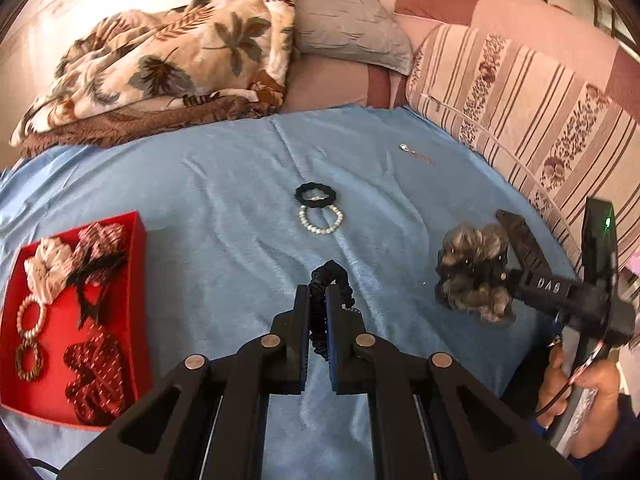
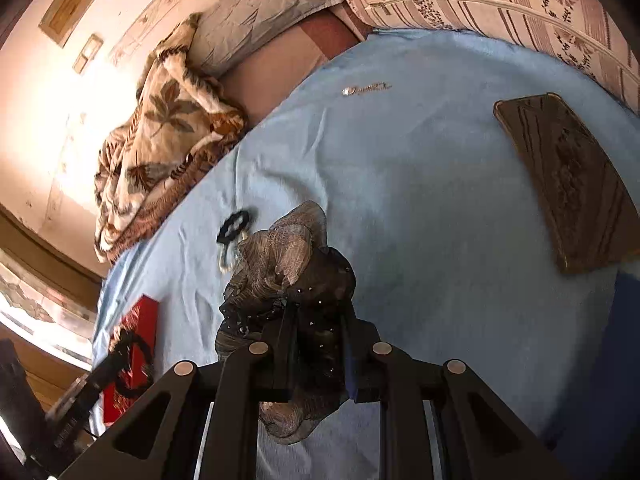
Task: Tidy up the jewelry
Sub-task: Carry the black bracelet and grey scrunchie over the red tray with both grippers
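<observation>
My left gripper (image 1: 318, 292) is shut on a black scrunchie (image 1: 330, 276) above the blue cloth (image 1: 224, 184). My right gripper (image 2: 318, 312) is shut on a grey-brown ruffled scrunchie (image 2: 288, 252), also in the left wrist view (image 1: 474, 268), held above the cloth. A red box (image 1: 132, 280) at the left holds several scrunchies and bracelets; it shows in the right wrist view (image 2: 146, 312). A small black scrunchie (image 1: 316, 195) and a pearl bracelet (image 1: 321, 220) lie mid-cloth. A silver pendant (image 1: 405, 147) lies farther back.
A leaf-patterned blanket (image 1: 168, 64) and a grey pillow (image 1: 348, 32) lie at the back. A striped floral cushion (image 1: 532, 112) borders the right. A flat brown patterned case (image 2: 568, 176) lies on the cloth at the right.
</observation>
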`<state>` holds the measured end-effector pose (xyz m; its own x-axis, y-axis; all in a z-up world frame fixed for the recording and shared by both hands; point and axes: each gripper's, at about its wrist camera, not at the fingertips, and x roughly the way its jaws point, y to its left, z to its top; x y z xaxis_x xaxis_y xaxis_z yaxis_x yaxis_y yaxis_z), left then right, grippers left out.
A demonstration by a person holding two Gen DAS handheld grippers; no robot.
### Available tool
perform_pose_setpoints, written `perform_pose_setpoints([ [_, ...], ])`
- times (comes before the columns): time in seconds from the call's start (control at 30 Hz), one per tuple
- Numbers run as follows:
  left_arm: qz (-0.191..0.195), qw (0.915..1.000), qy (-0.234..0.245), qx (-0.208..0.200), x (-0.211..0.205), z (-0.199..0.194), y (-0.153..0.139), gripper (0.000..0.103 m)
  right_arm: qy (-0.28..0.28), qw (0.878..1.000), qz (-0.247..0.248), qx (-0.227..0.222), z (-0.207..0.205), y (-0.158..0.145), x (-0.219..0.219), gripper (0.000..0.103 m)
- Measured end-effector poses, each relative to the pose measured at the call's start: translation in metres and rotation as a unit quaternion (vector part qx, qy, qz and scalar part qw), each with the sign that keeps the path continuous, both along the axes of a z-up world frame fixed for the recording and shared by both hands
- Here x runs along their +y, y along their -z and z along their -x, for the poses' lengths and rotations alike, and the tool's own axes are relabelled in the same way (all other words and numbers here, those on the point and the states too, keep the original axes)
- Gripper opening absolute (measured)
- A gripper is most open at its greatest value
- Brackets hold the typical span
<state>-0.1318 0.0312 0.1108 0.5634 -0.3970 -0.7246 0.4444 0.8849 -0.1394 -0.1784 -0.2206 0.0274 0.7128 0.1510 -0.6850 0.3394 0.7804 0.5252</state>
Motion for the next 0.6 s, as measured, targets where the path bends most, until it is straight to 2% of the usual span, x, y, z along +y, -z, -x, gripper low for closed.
perform_pose_setpoints([
  [0.1,0.014,0.9998,-0.013,0.003,0.021,0.001,-0.004,0.007,0.001,1.000,0.009,0.006,0.007,-0.001,0.011,0.019],
  [0.33,0.032,0.9965,-0.072,-0.026,0.096,0.011,-0.028,0.007,-0.021,1.000,0.011,-0.002,0.019,-0.017,0.043,0.019],
  [0.47,0.026,0.9911,-0.126,-0.036,0.149,0.013,-0.034,0.007,-0.080,0.996,0.014,-0.033,0.007,-0.045,0.084,0.019],
  [0.6,0.012,0.9808,-0.192,-0.034,0.204,-0.002,-0.027,0.007,-0.153,0.987,0.019,-0.043,-0.014,-0.062,0.130,0.019],
])
